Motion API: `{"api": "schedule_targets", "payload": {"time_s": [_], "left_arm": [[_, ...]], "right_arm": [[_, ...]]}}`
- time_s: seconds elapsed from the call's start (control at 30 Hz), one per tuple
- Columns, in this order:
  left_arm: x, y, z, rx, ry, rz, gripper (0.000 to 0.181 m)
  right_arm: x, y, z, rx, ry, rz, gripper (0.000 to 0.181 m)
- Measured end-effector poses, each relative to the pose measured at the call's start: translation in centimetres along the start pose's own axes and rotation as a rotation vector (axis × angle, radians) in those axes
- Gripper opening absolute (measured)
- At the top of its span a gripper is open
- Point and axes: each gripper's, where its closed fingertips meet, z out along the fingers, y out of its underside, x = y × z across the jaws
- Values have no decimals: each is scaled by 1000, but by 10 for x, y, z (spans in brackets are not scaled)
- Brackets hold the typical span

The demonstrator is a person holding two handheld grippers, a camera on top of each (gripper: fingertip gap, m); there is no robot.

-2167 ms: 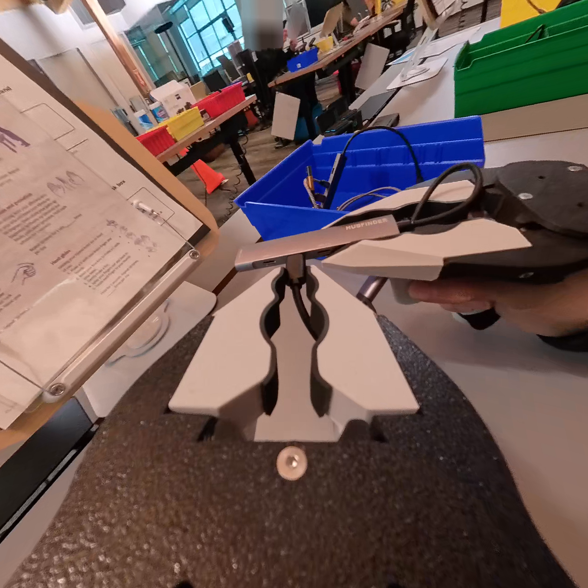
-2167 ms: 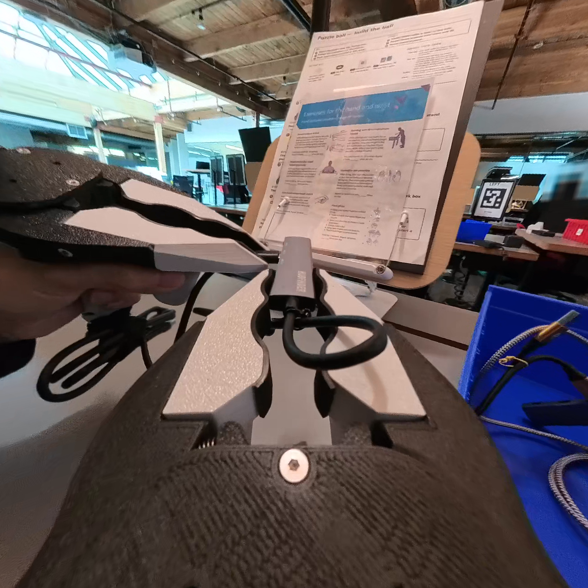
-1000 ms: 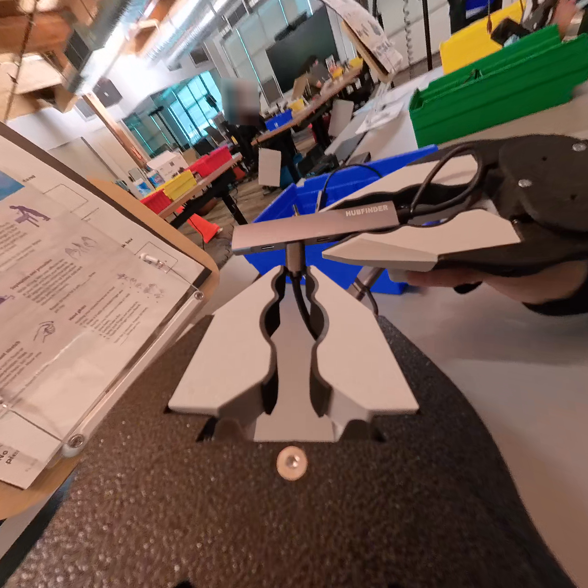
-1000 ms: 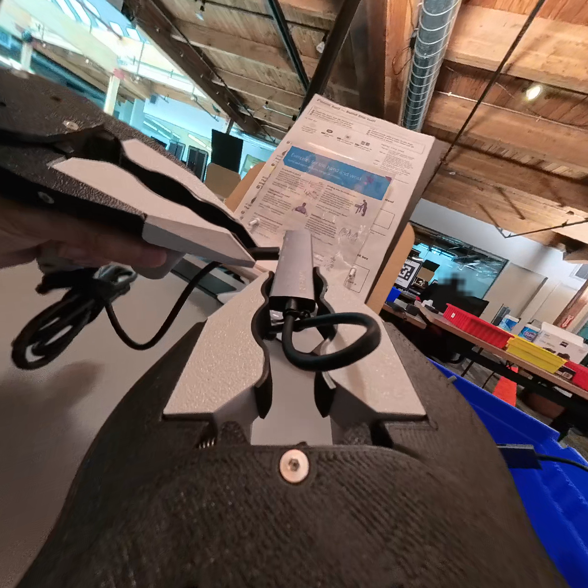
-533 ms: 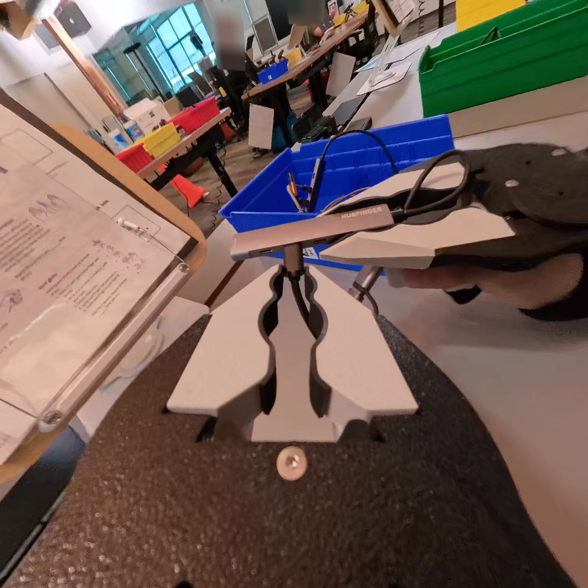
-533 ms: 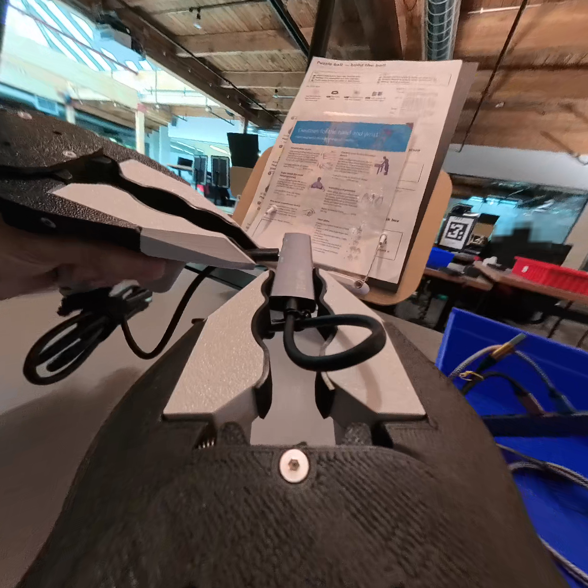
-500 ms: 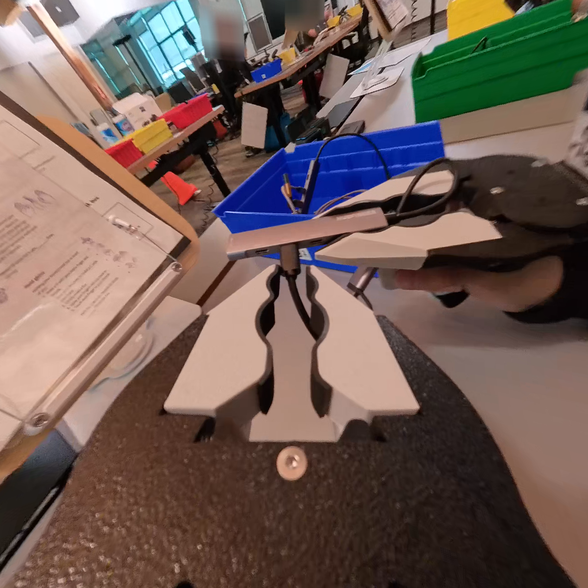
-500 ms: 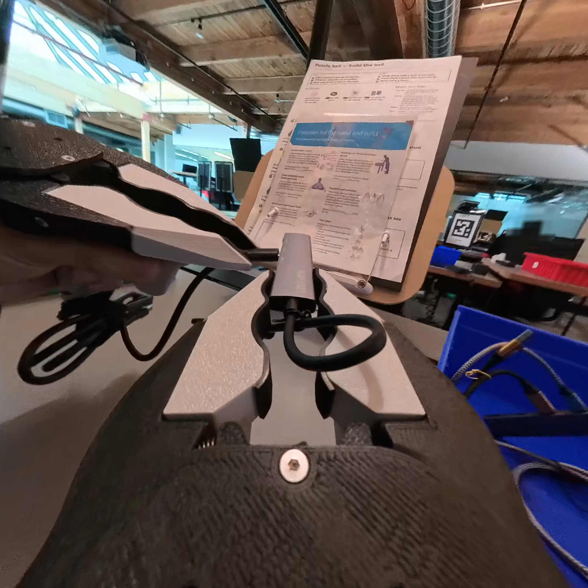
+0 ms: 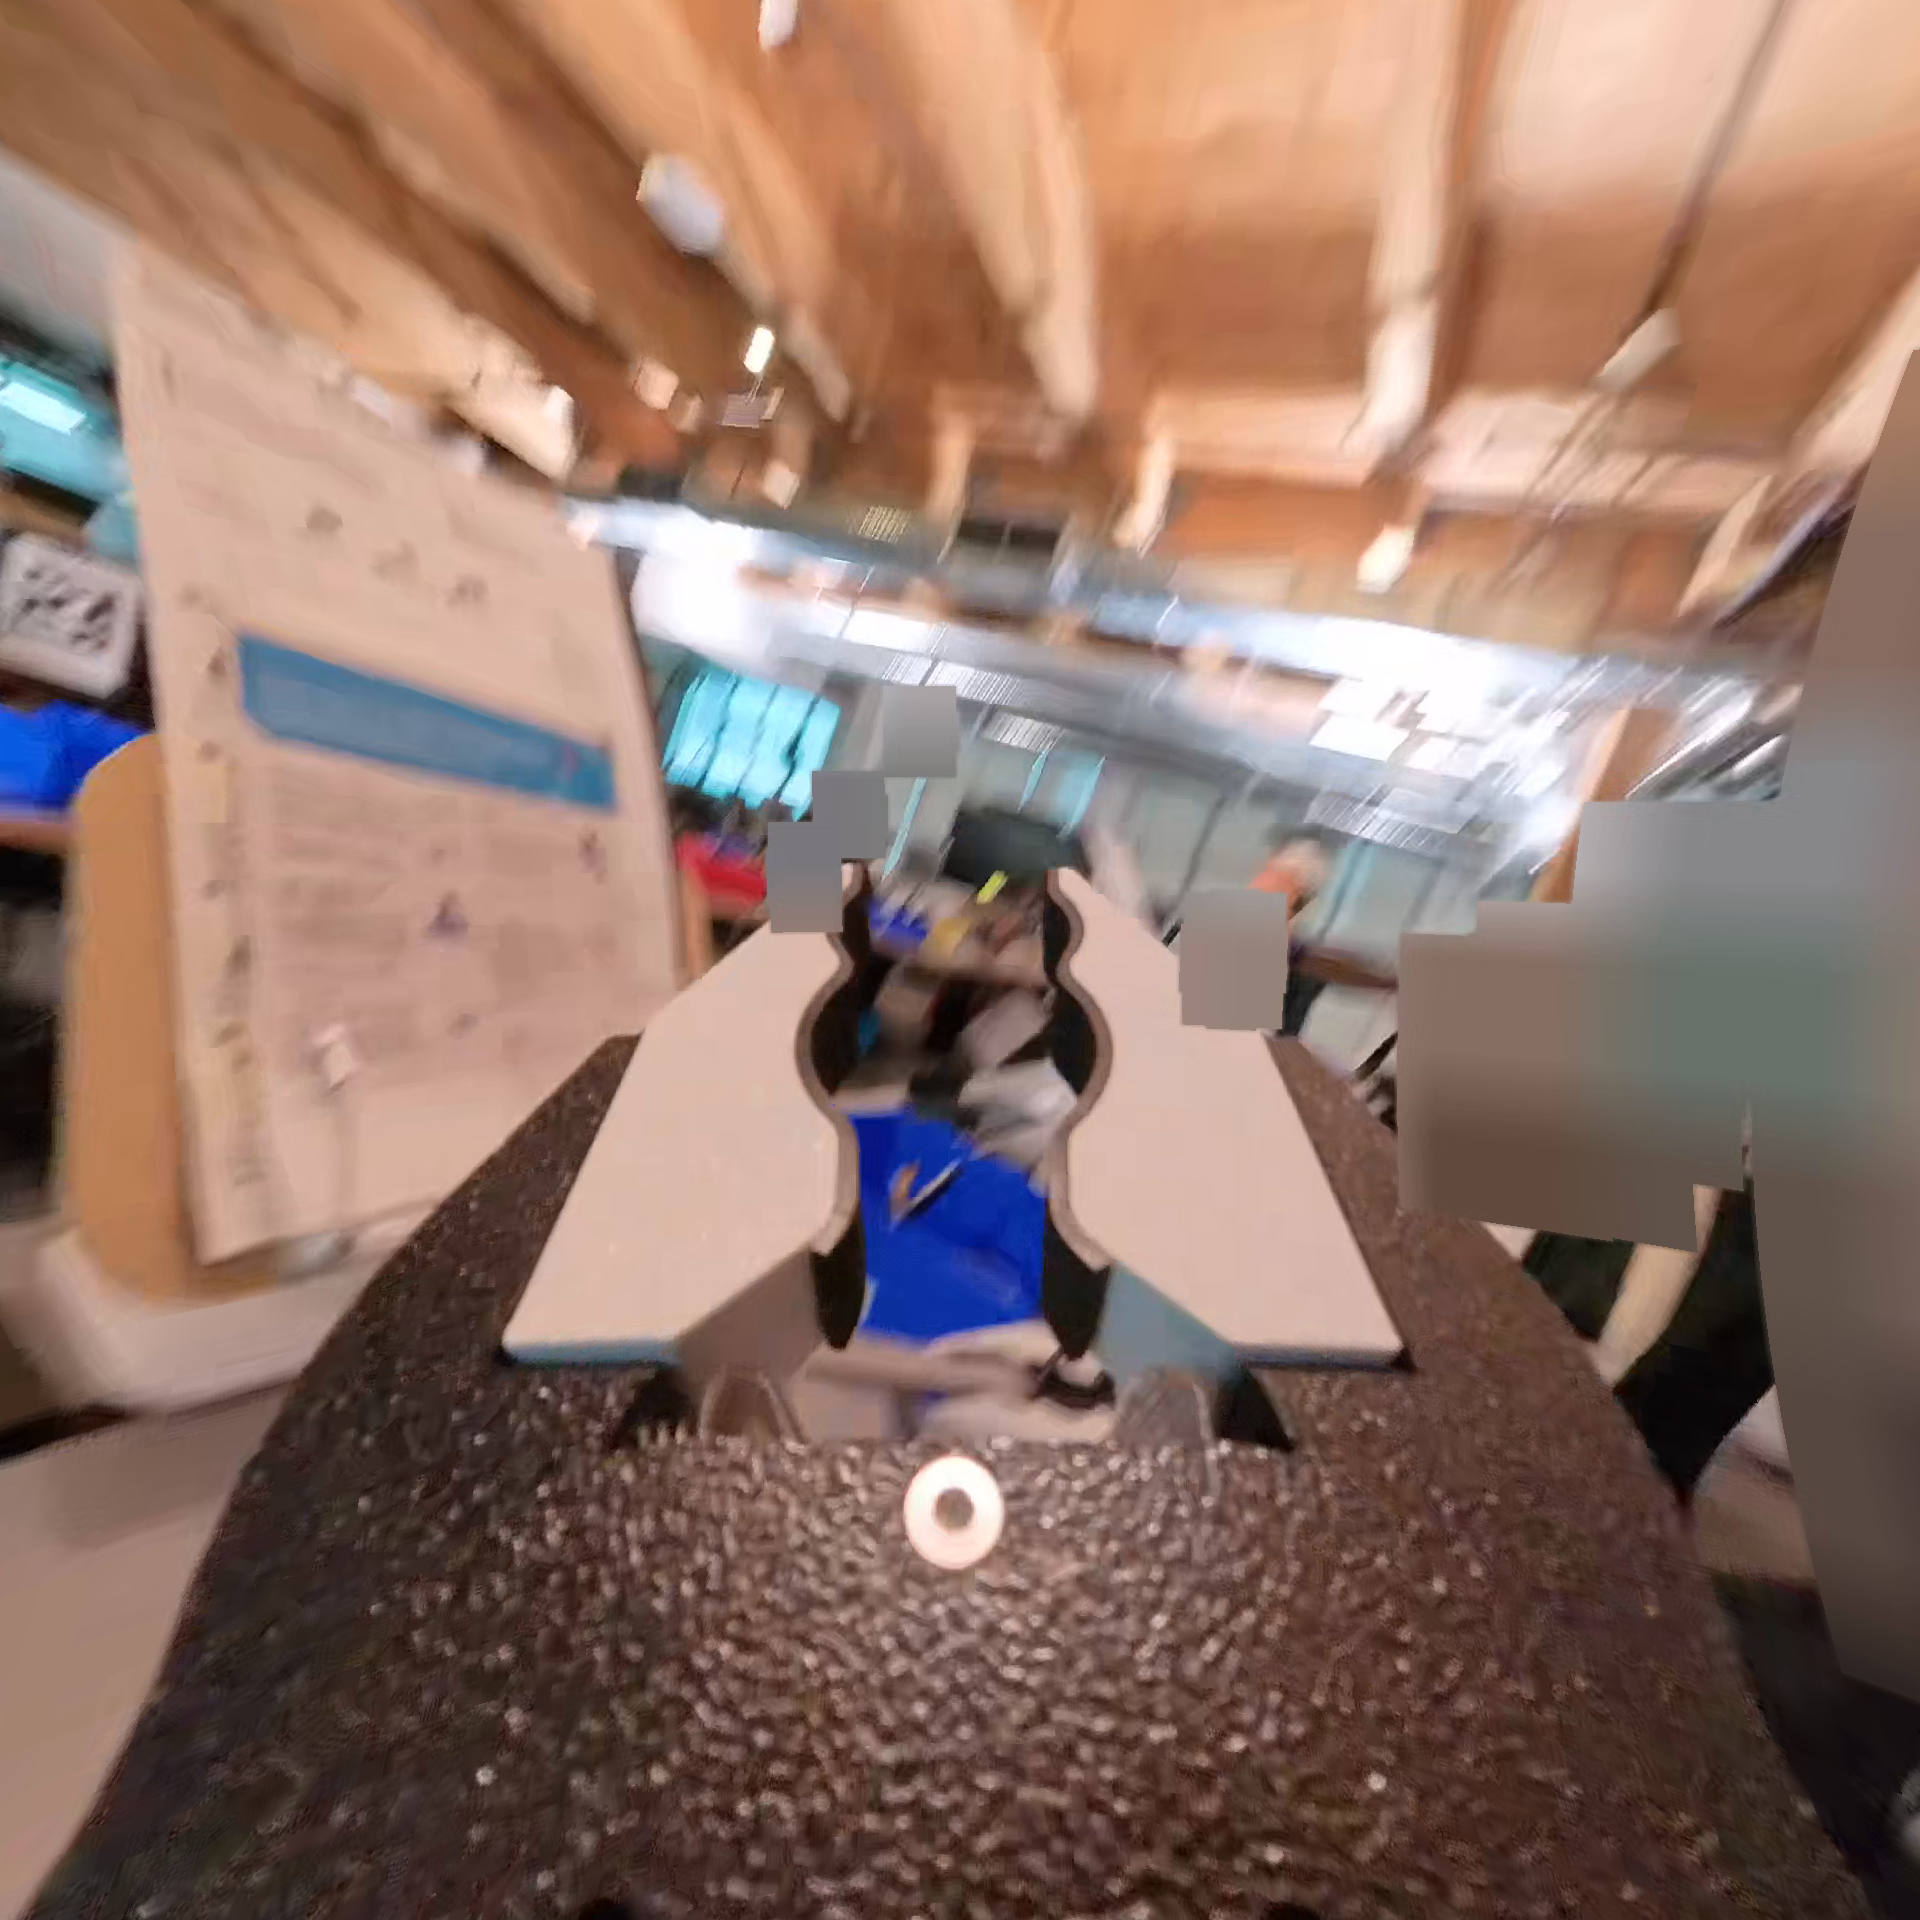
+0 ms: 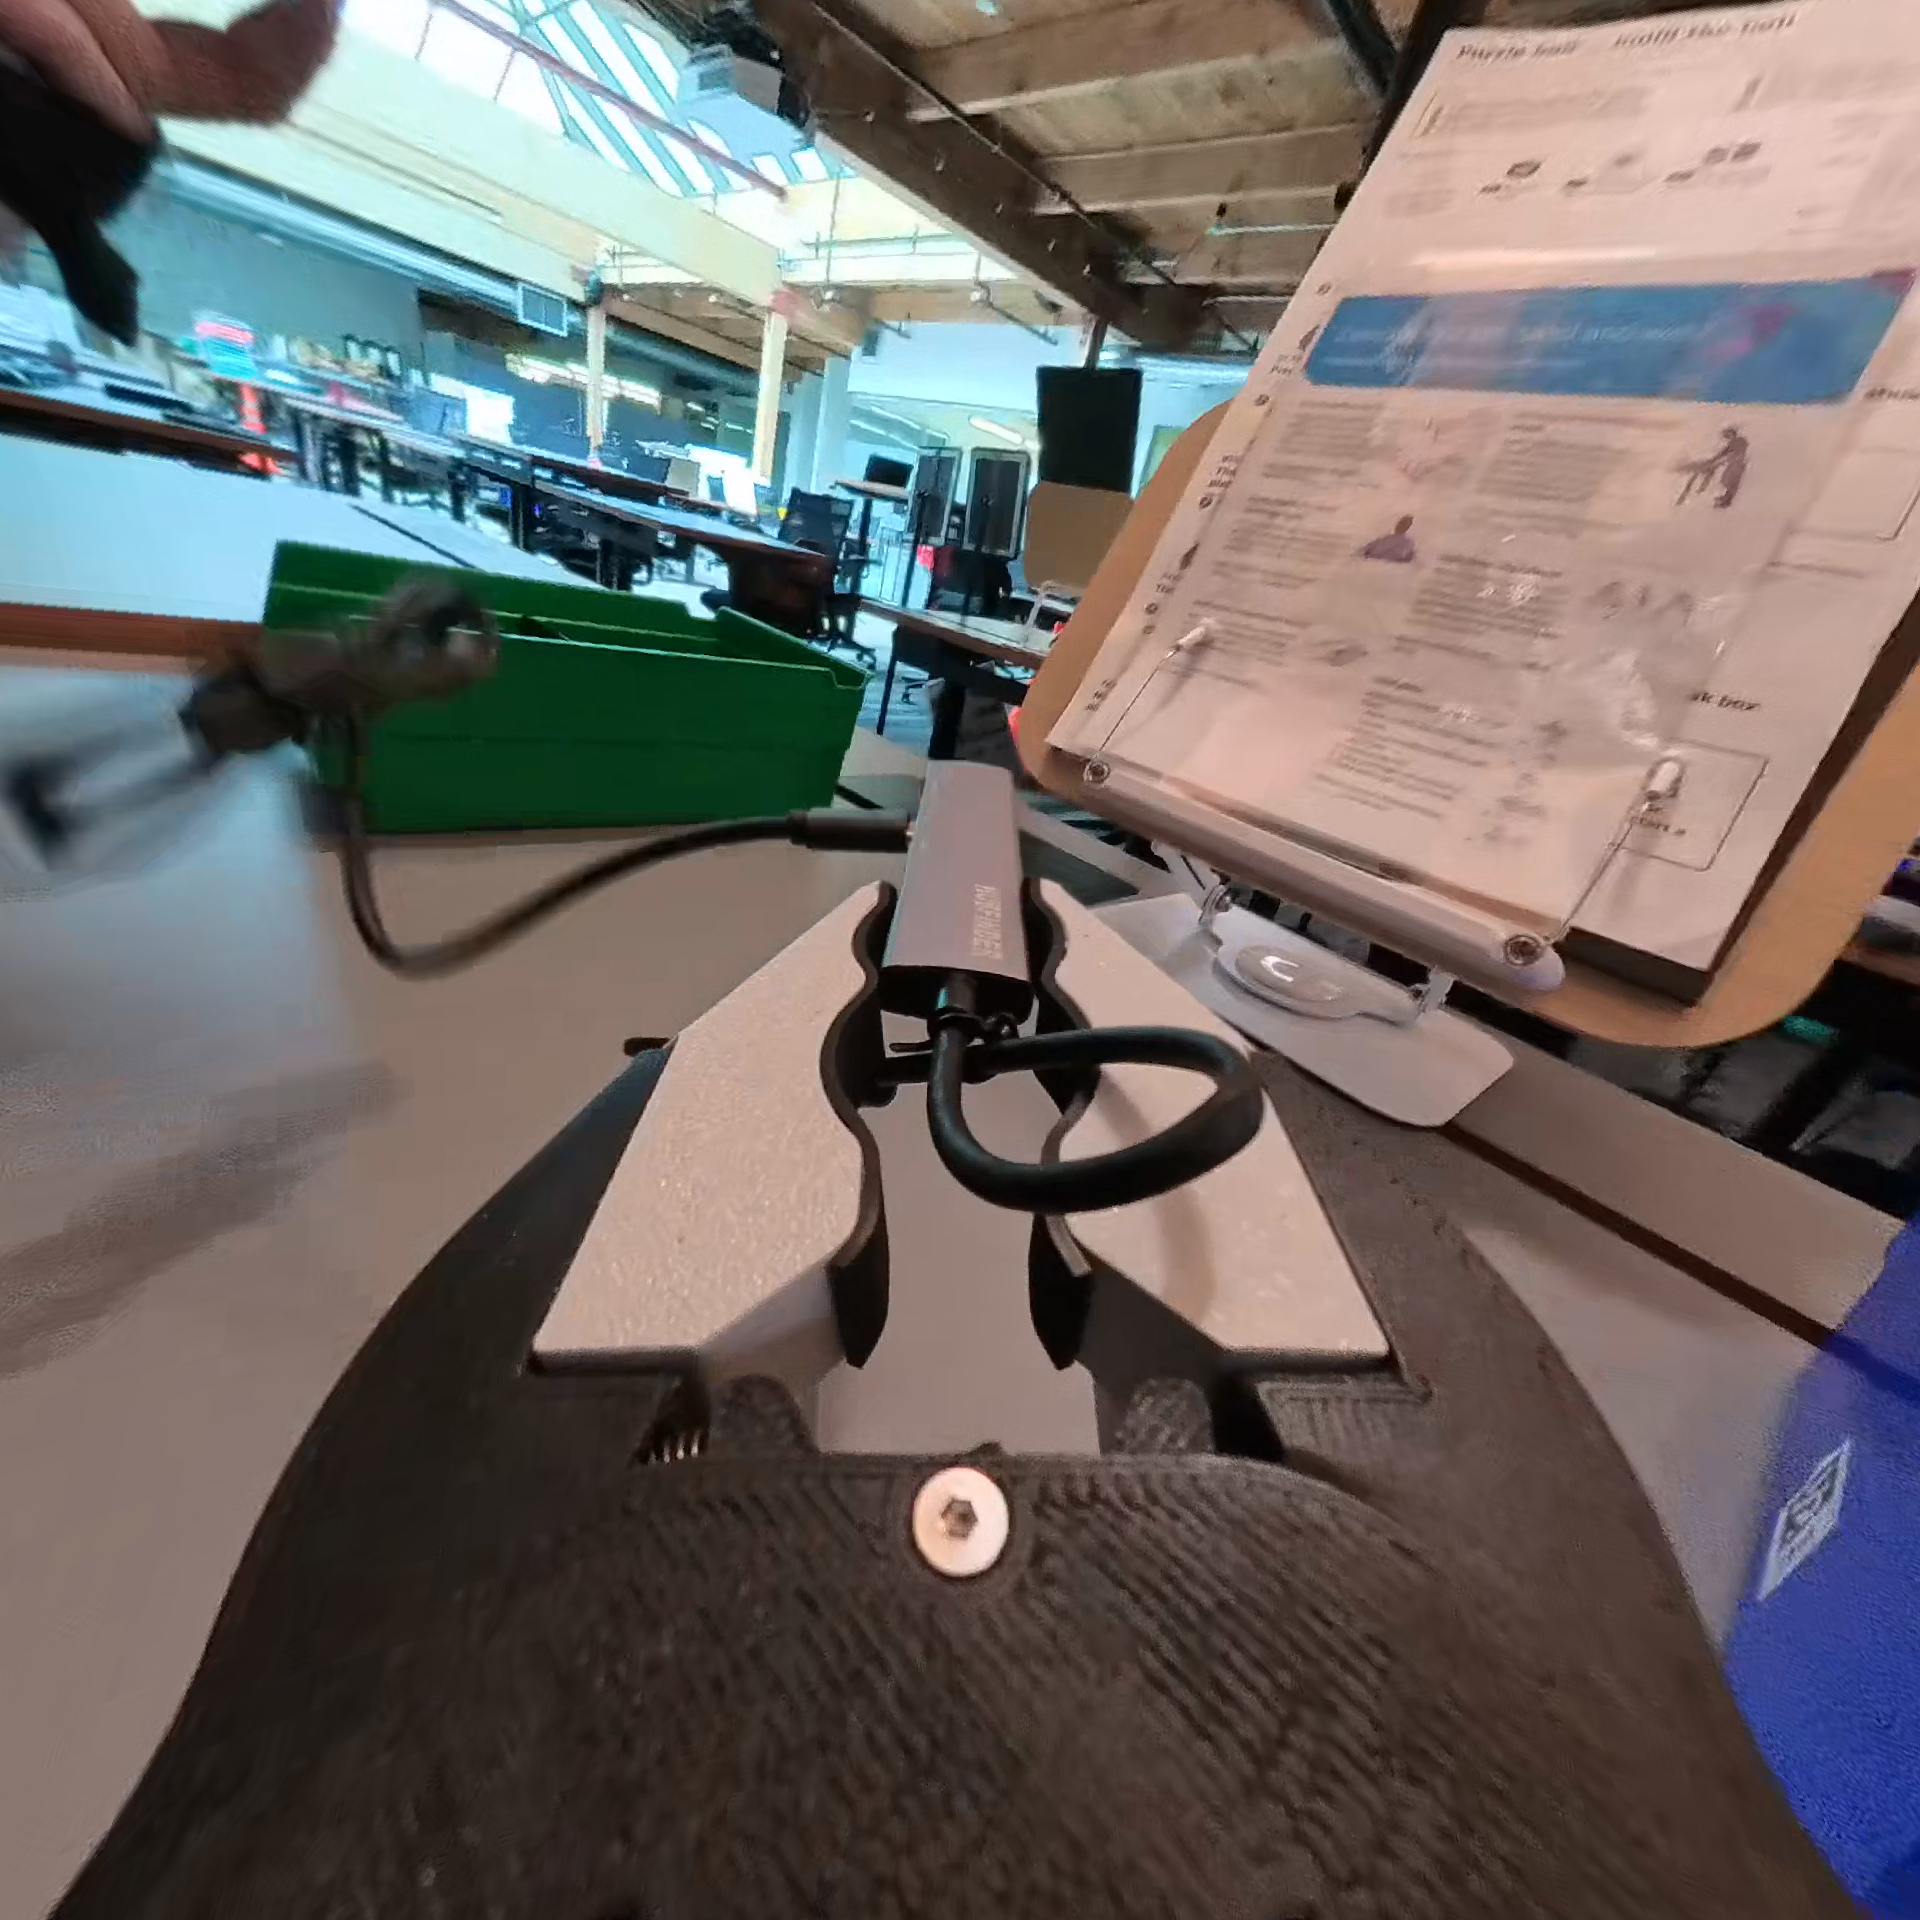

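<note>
**Right hand-held gripper holds a grey hub; left one is empty**

The right hand-held gripper (image 10: 961, 904) is closed narrowly on a slim grey USB hub (image 10: 961, 862), which points straight ahead past its fingertips. The hub's own short black lead (image 10: 1091, 1174) curls back in a loop over the right-side finger. A second black cable (image 10: 582, 883) is plugged into the hub's left side. It sags away to the left above the bench (image 10: 208, 1039) and ends in a blurred dark bundle (image 10: 353, 655).

Ahead and to the left sits a green bin (image 10: 582, 727). Ahead and to the right, close by, stands a document stand (image 10: 1507, 520) with printed sheets. A blue bin (image 10: 1849, 1558) shows at the right edge.

The left hand-held gripper (image 9: 953, 894) has its fingers spread wide with nothing between them. Its view is heavily blurred and tilted up toward the ceiling. The document stand (image 9: 395, 883) is to its left, and a blue bin (image 9: 956, 1247) shows through the gap between the fingers.
</note>
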Motion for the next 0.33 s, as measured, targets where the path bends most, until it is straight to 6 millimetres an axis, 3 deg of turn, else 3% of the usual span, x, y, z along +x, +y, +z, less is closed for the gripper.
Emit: {"api": "schedule_targets", "payload": {"time_s": [0.07,0.17,0.23,0.33], "left_arm": [[14,-16,-12,121,71,-32,25],[-2,2,-19,-19,-32,125,33],[-41,13,-33,-186,-220,333,36],[-133,15,-88,-549,-618,639,42]], "right_arm": [[2,6,1,-19,16,-19,22],[9,7,-3,-10,43,-4,23],[17,4,-7,-1,64,13,23],[31,0,-13,15,108,21,23]]}}
